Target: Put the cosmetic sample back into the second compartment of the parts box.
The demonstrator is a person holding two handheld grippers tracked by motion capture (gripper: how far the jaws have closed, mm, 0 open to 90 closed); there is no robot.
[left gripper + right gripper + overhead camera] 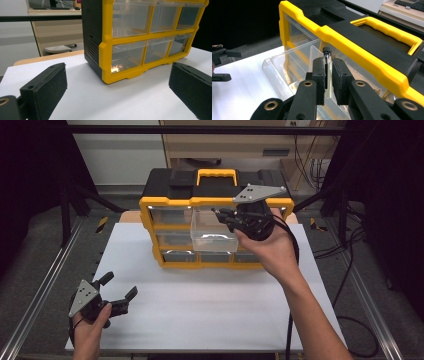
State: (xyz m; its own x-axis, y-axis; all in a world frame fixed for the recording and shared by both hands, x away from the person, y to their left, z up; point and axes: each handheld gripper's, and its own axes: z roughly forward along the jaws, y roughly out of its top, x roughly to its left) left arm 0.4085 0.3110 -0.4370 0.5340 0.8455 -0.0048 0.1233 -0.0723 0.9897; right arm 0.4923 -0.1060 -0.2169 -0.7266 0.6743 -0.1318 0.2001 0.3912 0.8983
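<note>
The right gripper (226, 216) is hanging over the open drawer (212, 232), jaws pointing left across it in the high view, and they are pinched nearly together on a small clear tube with a black cap (326, 65). In the right gripper view that tube is standing upright between the two black pads, its cap poking out above them, right over the drawer's inner divider. The clear drawer is sticking out from the top row of the yellow and black organizer box (170, 187), pulled well forward over the rows below.

The box is sitting at the far edge of the white table top (200, 310), its yellow handle (216, 172) lying flat on the lid.

Down at the near left corner, the left gripper (120, 292) is resting low over the table, well apart from the box, with its jaws spread wide and nothing between them. In the left gripper view the pads are framing the box's lower corner, where something small and coppery is glinting inside the bottom drawer (126, 56); what it is I cannot tell.
</note>
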